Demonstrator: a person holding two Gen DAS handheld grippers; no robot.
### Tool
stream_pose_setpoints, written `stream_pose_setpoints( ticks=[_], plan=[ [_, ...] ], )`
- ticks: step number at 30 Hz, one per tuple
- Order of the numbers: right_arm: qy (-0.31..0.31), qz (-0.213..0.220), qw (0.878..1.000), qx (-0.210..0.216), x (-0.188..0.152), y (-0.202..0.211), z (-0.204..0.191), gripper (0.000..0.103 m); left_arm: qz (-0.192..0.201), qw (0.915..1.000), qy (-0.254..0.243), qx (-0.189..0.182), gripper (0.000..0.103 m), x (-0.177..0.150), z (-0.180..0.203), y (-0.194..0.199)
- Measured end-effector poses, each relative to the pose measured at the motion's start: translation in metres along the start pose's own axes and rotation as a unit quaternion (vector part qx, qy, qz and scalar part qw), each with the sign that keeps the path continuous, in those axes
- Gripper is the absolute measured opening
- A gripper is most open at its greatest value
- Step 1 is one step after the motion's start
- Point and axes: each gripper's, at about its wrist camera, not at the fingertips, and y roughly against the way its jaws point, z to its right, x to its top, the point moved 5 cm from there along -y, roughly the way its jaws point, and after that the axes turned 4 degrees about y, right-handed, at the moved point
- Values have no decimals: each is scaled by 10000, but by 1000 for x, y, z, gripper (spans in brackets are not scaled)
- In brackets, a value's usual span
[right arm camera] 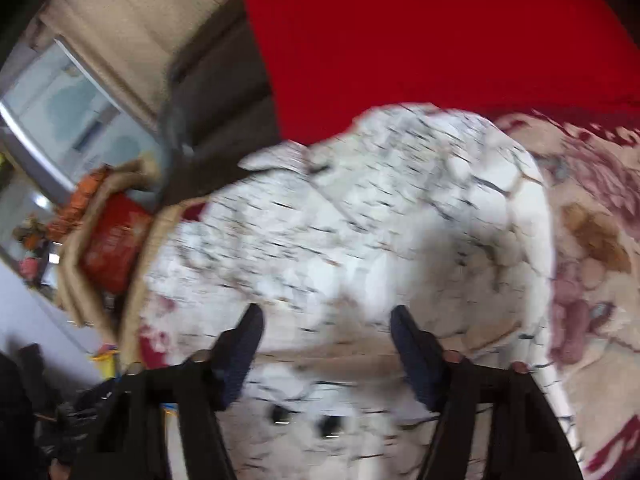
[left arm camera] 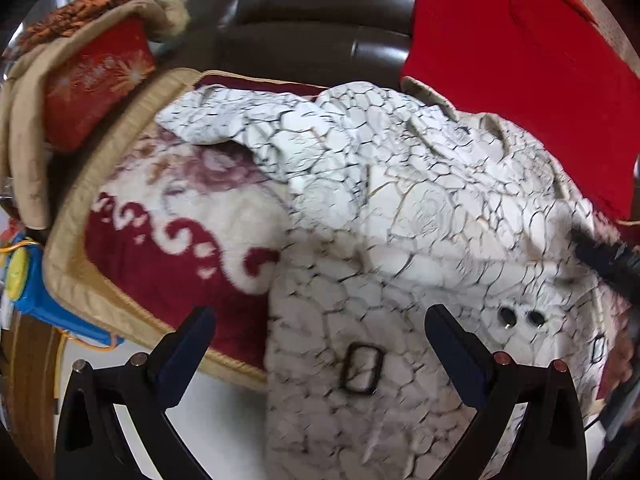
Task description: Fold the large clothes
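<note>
Nearest in the left wrist view, one left tool, its two dark fingers spread wide and pinching nothing, above the hem of one white coat with a dark crackle pattern. On the coat: one dark rectangular buckle between the fingers, two dark round buttons side by side to the right, one smaller buckle at the right edge. In the right wrist view, heavily blurred, one right tool, fingers apart with nothing between them, over the same coat; the two buttons show just below. The coat lies spread on one red-and-cream floral blanket with a tan border. Farther left, one red patterned cushion. Behind, one plain red cloth draped over one dark brown seat back.
</note>
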Motion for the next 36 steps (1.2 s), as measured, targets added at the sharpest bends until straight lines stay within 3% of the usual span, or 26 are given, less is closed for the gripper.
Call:
stream_pose_setpoints(
  ticks=[4, 7, 12, 14, 19, 23, 27, 31, 33, 36],
  plan=[
    [-99, -522, 9984, -185, -20, -26, 17, 44, 76, 9994, 269, -183, 103, 18, 0, -18],
    [-31, -576, 9982, -131, -31, -29, 17, 44, -350, 9975, 421, -444, 103, 20, 7, -50],
    [127, -314, 9993, 187, -21, -19, 1, 44, -600, 9981, -22, -106, 103, 11, 30, -86],
    [129, -427, 9988, 181, -24, -25, -1, 44, -857, 9961, -174, 78, 103, 4, 36, -100],
    [-179, -692, 9974, 55, -38, -51, 10, 44, -674, 9977, -80, -48, 103, -7, 33, -104],
    [-334, -740, 9966, 111, -36, -46, 12, 44, -411, 9991, -54, -74, 103, -19, 31, -100],
    [-236, -676, 9974, 80, -40, -53, 14, 45, -824, 9954, -451, -204, 103, -19, 28, -90],
    [-50, -653, 9978, 114, -41, -53, 12, 45, -48, 9985, -543, -60, 103, 13, -4, -52],
    [-92, -639, 9978, 176, -40, -54, 14, 48, 171, 9997, -150, -70, 103, 39, -37, -39],
    [-89, -613, 9977, 261, -41, -55, 11, 57, 132, 9977, 654, -69, 103, 74, -89, -46]
  ],
)
